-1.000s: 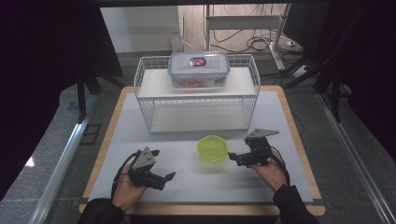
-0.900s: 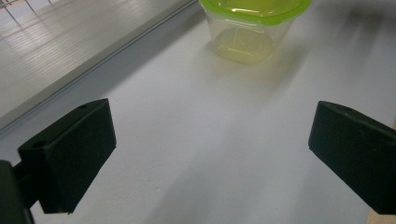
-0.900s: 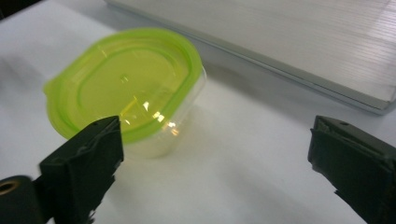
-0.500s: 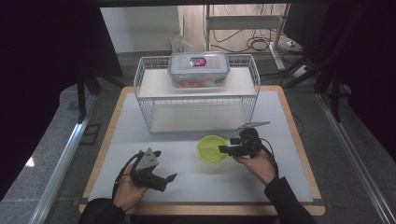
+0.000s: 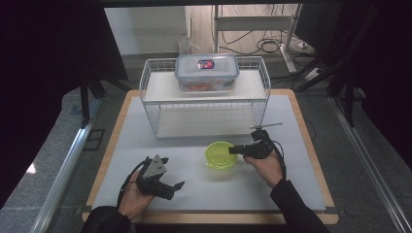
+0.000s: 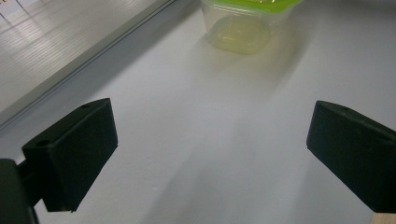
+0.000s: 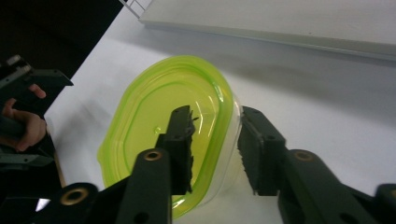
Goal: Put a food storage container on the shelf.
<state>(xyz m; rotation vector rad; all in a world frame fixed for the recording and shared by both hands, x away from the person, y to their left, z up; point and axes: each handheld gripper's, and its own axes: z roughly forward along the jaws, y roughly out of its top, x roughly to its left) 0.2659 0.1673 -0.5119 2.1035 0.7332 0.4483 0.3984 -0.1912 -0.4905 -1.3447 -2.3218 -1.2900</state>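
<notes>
A: Where's the green-lidded container (image 5: 221,155)?
B: On the white mat, just in front of the wire rack (image 5: 204,97). The right gripper (image 7: 212,144) straddles its near rim, one jaw over the lid, one outside the wall; its jaws have just been closing.
A: And the left gripper (image 5: 156,177)?
B: Well left of the container, jaws wide apart, holding nothing.

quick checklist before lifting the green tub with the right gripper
1. Right gripper straddles the wall of the green tub, one finger inside, one outside: ok.
2. Fingers pressing the wall after just closing in: cannot tell.
3. Tub upright on the white mat: ok.
4. Left gripper open and apart from the tub: ok.
5. Wire rack stands clear behind the tub: ok.
6. Tub is empty: ok.
</notes>
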